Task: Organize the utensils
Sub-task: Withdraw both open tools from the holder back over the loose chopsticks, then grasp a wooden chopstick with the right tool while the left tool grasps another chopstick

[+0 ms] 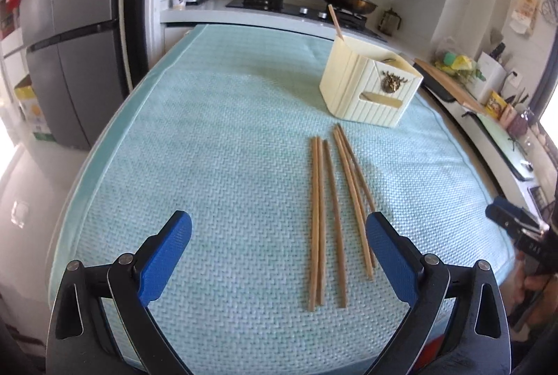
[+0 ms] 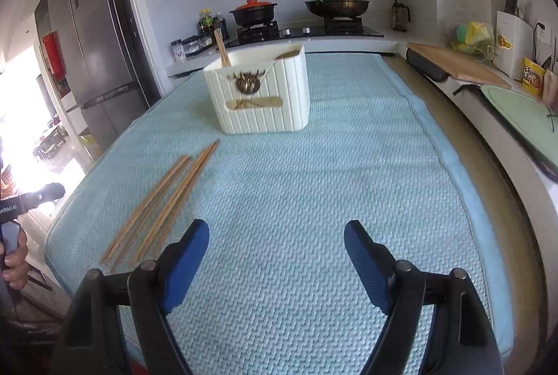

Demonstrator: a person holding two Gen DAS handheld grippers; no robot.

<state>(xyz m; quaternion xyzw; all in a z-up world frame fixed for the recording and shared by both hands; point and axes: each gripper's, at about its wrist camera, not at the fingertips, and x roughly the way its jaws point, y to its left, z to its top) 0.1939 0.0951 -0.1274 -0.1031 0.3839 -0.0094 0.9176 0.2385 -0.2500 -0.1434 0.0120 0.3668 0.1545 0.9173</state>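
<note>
Several wooden chopsticks (image 1: 333,207) lie side by side on the light blue mat (image 1: 209,148); they also show at the left of the right wrist view (image 2: 164,200). A cream ribbed utensil holder (image 1: 369,85) stands beyond them with one chopstick (image 1: 335,21) upright in it; the holder also shows in the right wrist view (image 2: 259,92). My left gripper (image 1: 279,232) is open and empty, just short of the chopsticks' near ends. My right gripper (image 2: 277,242) is open and empty over bare mat, right of the chopsticks.
A stove with a black pot (image 2: 253,12) and a lidded pan (image 2: 336,5) stands behind the table. A fridge (image 1: 69,43) is at the left. A wooden cutting board (image 2: 457,64) and counter clutter lie along the right. The mat's edge (image 2: 464,186) is near.
</note>
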